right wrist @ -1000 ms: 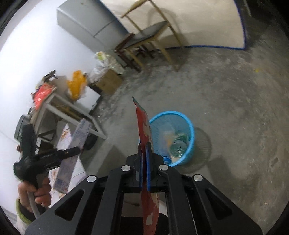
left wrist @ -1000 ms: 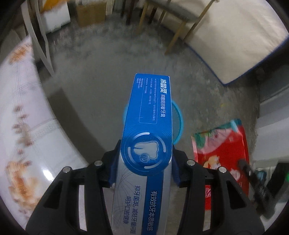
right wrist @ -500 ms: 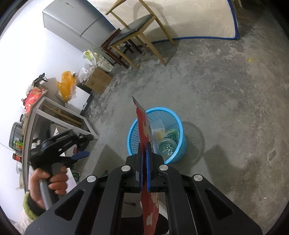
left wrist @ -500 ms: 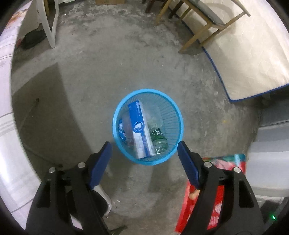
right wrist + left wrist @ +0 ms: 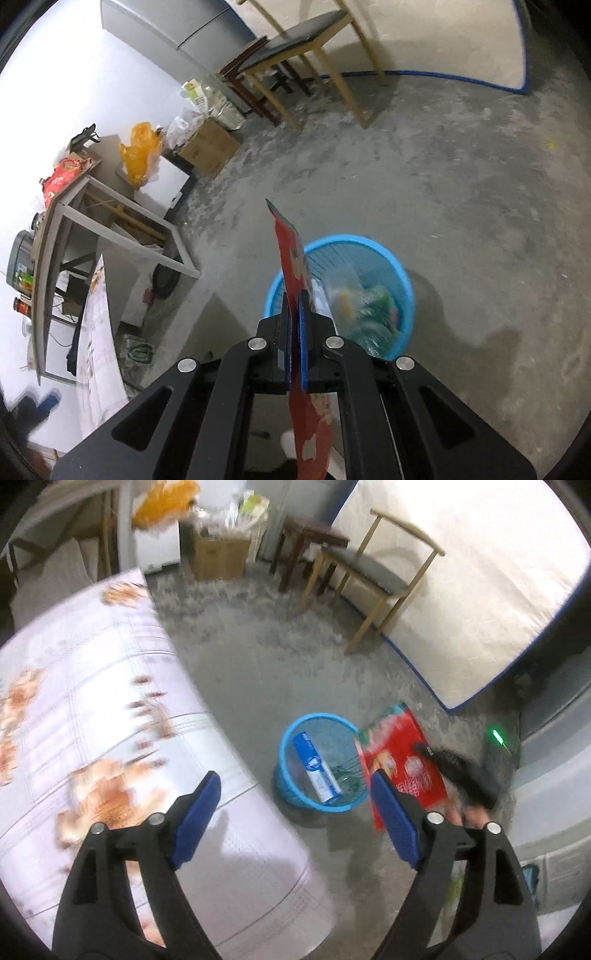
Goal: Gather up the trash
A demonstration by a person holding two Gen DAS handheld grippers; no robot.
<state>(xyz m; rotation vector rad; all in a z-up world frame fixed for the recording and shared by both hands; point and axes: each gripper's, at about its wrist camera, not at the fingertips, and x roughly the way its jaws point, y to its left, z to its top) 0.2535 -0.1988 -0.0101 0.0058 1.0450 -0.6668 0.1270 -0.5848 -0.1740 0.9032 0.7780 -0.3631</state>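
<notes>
Blur smears the bin's (image 5: pixel 373 258) contents beyond the blue carton (image 5: pixel 317 771). Right tongs (image 5: pixel 294 332) pinch the flat red packet (image 5: pixel 291 258) edge-on above its mesh rim; left tongs (image 5: pixel 295 812) gape wide.

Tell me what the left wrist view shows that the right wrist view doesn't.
Left wrist only: the open left gripper, the blue toothpaste box lying in the bin, and the red packet's printed face. Right wrist only: the right gripper shut on that packet, seen edge-on, and a cluttered side table. Both: the blue basket, chair, floral tablecloth.
</notes>
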